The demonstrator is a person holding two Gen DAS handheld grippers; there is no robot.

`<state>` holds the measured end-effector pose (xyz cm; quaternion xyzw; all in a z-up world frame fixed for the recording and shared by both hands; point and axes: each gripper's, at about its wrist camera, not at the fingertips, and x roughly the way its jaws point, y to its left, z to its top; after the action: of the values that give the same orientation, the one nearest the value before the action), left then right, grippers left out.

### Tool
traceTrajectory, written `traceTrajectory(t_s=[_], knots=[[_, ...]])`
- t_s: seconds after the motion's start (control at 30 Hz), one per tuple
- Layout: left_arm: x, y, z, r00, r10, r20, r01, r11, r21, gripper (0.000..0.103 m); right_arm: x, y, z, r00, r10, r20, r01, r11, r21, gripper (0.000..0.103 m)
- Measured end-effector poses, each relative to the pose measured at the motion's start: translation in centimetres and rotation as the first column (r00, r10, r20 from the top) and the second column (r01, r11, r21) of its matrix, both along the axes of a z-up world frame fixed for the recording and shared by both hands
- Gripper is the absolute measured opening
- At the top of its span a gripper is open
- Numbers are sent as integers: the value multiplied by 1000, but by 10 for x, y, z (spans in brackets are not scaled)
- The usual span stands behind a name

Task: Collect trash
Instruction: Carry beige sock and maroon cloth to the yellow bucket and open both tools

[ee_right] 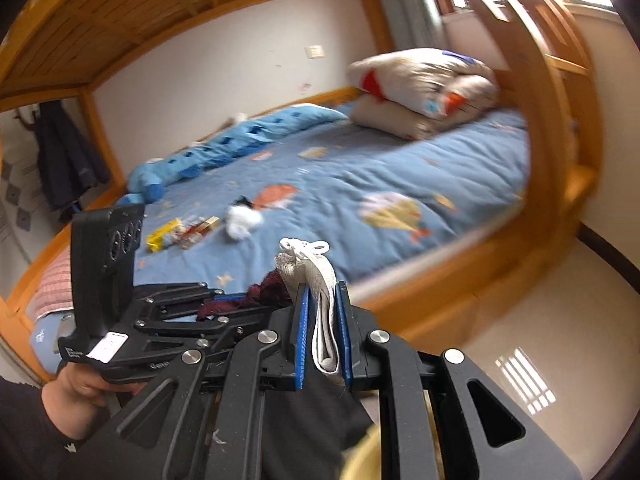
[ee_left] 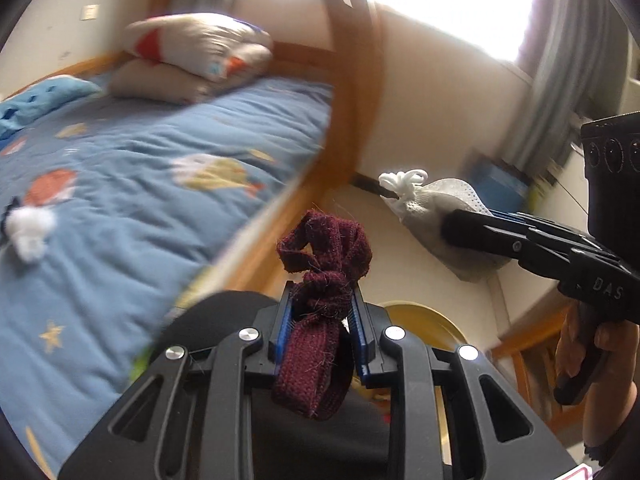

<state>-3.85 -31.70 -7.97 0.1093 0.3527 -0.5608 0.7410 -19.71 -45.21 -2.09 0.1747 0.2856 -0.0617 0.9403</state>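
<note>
My left gripper clamps the maroon knit rag, right gripper the white mesh pouch; yellow bin rim lies lower centre, just beneath both

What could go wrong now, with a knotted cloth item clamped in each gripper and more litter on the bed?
1. The maroon knotted cloth sticks up past the left gripper and could slip out.
2. The two grippers are close together; the white knotted cloth in the right gripper might snag the maroon one.
3. The white wad and yellow wrappers on the bed could be forgotten.
</note>
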Motion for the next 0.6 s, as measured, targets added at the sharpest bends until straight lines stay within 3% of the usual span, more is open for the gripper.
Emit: traceTrajectory(t_s=[0.33,0.6], knots=[[-77,-54,-36,972,-231,-47,234,968,87,25,-81,-26,-33,976,-176,-128,180,984,15,13],[-96,-76,-54,948,-303,-96,314,941,126,26,-117,-41,-47,951,-249,-182,257,966,22,14]])
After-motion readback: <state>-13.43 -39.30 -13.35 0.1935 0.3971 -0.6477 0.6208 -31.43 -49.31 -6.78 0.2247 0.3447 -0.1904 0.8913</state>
